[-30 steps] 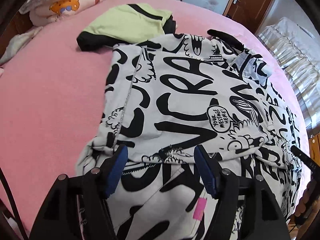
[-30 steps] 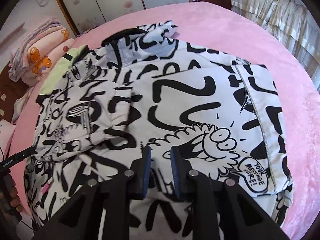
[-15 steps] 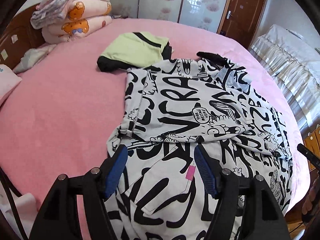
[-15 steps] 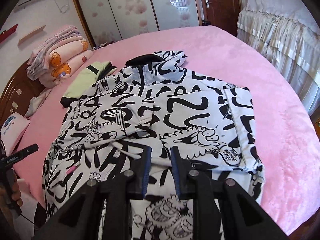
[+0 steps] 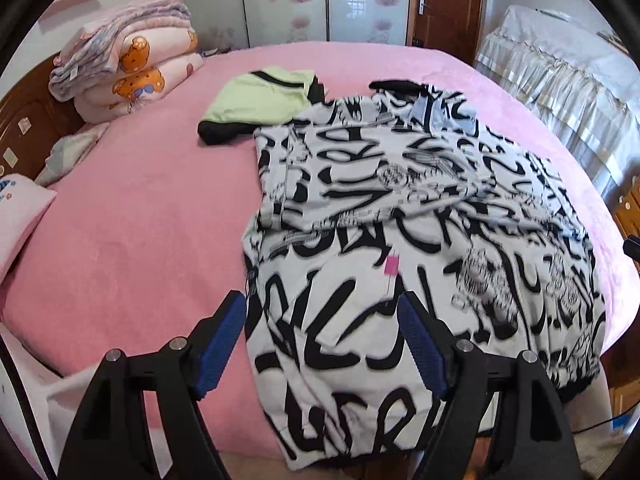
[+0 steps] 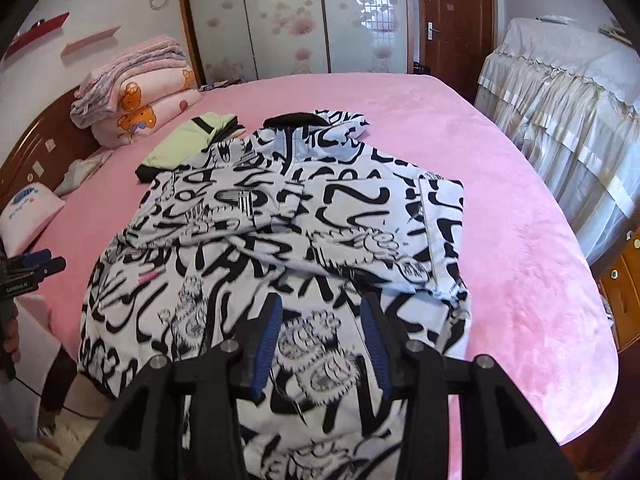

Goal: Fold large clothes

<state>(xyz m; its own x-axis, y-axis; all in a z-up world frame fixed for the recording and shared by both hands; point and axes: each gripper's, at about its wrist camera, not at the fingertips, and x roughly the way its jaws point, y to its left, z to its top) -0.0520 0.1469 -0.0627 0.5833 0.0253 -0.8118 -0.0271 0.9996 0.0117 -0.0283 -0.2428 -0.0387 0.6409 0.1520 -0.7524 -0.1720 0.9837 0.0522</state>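
A large white jacket with black graffiti print (image 5: 400, 240) (image 6: 280, 232) lies spread on the pink bed, both sleeves folded in across its chest, its hem hanging over the near edge. My left gripper (image 5: 322, 320) hovers above the hem's left part, jaws opening wide, nothing held. My right gripper (image 6: 320, 328) hangs over the hem's right part. Its jaws are opening and no cloth is pinched between the blue pads. The left gripper (image 6: 36, 266) also shows at the left edge of the right wrist view, held by a hand.
A folded green and black garment (image 5: 260, 100) (image 6: 188, 140) lies just beyond the jacket's collar. Stacked pink quilts (image 5: 128, 68) (image 6: 136, 84) sit at the headboard. A pink pillow (image 5: 20, 216) is at left. A covered cabinet (image 6: 560, 100) stands right of the pink bed (image 5: 140, 220).
Both grippers have pulled back and up from the jacket toward the near bed edge. The right jaws, nearly shut before, have spread apart; the left jaws widened a little.
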